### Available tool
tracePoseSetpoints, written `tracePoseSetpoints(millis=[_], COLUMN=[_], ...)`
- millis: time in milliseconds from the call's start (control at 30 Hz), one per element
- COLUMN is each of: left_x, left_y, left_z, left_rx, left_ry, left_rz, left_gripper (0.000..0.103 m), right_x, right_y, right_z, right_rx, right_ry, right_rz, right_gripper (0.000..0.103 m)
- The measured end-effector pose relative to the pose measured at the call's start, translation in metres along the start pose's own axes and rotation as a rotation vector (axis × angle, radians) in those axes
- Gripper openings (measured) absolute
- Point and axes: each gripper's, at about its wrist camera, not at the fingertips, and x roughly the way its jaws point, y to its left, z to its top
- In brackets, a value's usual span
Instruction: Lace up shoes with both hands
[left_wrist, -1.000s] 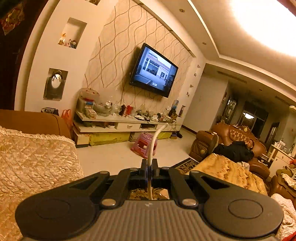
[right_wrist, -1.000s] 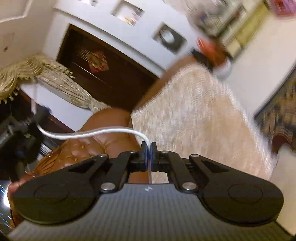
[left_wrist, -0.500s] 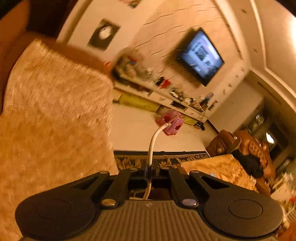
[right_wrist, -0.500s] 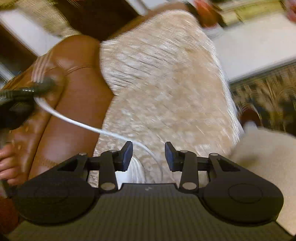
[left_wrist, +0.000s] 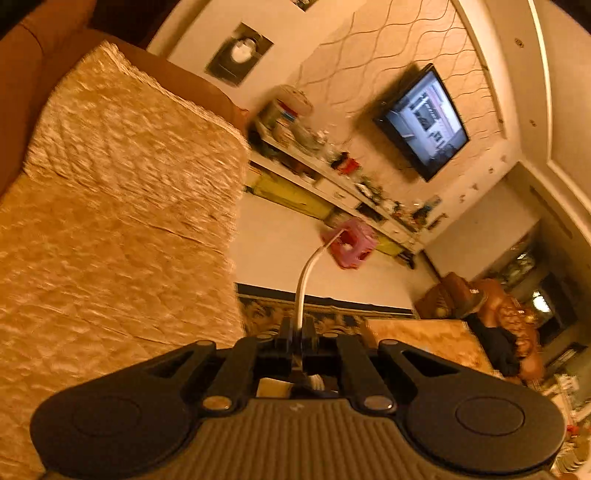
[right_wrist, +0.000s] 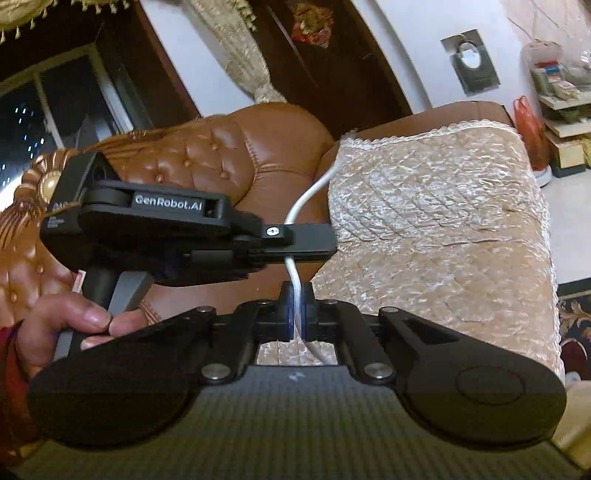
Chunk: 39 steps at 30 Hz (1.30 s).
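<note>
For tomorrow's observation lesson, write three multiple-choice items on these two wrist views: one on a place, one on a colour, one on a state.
1. Where does the television hang?
A. on the patterned wall
B. on the ceiling
C. on the sofa back

2. What colour is the shoelace?
A. black
B. white
C. red

3. How does the right gripper stand?
A. wide open, empty
B. shut on the shoelace
C. shut on a cushion

Answers:
1 A: the screen sits on the wavy-lined wall above the shelf.
2 B: the cord reads white against the brown sofa.
3 B: the pads have just closed, with the lace pinched between them.
</note>
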Motion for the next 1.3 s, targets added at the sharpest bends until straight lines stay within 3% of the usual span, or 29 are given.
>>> tracePoseSetpoints(millis=[200,333,400,433,467,567,800,933,1100,1200,1233,1300], left_x=[-0.008,-0.010,-0.009,-0.009,-0.009,-0.009,-0.016,-0.019,-0.021,-0.025,-0.027,-0.032], left_y=[0.011,0.016,0.017,0.018,0.019,0.019,0.011,0.013,0.020,0.024,0.025,0.027], left_z=[-0.003,-0.008,-0.011,-0.012,-0.012,-0.013,-0.016,-0.020,-0.023,-0.024,-0.025,-0.026], left_rx=[-0.029,-0.048,-0.059,-0.067,-0.075,-0.074,-0.064,-0.078,-0.106,-0.111,-0.111,-0.095], left_ry=[0.012,0.033,0.044,0.048,0.050,0.058,0.065,0.073,0.076,0.079,0.080,0.090], left_rz=[0.039,0.015,0.004,-0.003,-0.011,-0.018,-0.030,-0.031,-0.033,-0.029,-0.027,0.009], left_gripper=[0.004,0.004,0.004,0.004,0.004,0.004,0.004,0.004,0.004,0.005,0.007,0.022], right_x=[-0.010,-0.013,-0.008,-0.004,-0.004,-0.005,0.013,0.014,0.016,0.016,0.016,0.018], right_y=[-0.023,-0.030,-0.034,-0.034,-0.030,-0.015,0.007,0.011,0.009,0.011,0.011,0.013], right_z=[-0.011,-0.017,-0.017,-0.016,-0.016,-0.013,-0.008,-0.008,-0.011,-0.011,-0.011,-0.011], right_rx=[0.003,0.045,0.070,0.073,0.055,-0.043,-0.116,-0.138,-0.127,-0.123,-0.119,-0.122], right_ry=[0.073,0.122,0.148,0.161,0.151,0.105,0.069,0.061,0.095,0.097,0.096,0.110], right_rz=[-0.048,-0.060,-0.040,-0.038,-0.048,-0.029,0.012,0.011,0.042,0.045,0.043,0.046], right_gripper=[0.005,0.007,0.020,0.040,0.052,0.054,0.052,0.019,0.015,0.006,0.006,0.006])
